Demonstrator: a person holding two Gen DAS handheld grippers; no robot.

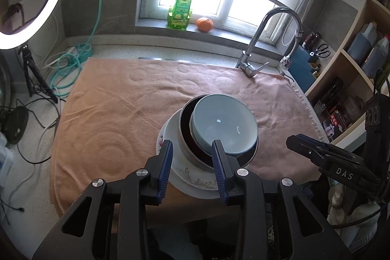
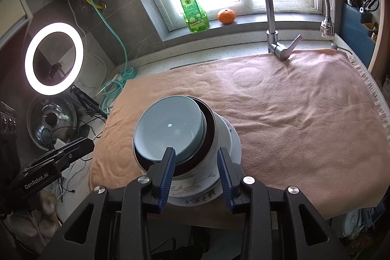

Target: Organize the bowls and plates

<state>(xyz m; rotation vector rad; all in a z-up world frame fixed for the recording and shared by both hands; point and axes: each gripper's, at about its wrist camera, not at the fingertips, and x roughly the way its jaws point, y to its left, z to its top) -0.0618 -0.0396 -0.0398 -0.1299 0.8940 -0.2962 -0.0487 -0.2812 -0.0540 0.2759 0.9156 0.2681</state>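
Observation:
A stack stands on the peach towel [image 1: 117, 113] near its front edge. At the bottom is a white flowered plate [image 1: 195, 180] [image 2: 195, 189]. On it sits a dark-lined bowl [image 1: 186, 138] [image 2: 209, 130], and a light blue bowl [image 1: 224, 123] [image 2: 168, 126] lies tilted inside that. My left gripper [image 1: 192, 146] hovers open just before the stack, with no pad touching a rim. My right gripper [image 2: 197, 153] is open too, above the stack's near side and holding nothing. Each gripper shows from the side at the edge of the other's view.
A chrome faucet [image 2: 269, 4] rises at the towel's far right corner. A green soap bottle [image 1: 181, 9] and an orange [image 1: 204, 24] rest on the window sill. A ring light [image 2: 29, 60], cables and a pot lid [image 2: 51, 121] crowd the left; shelves [image 1: 353, 52] line the right.

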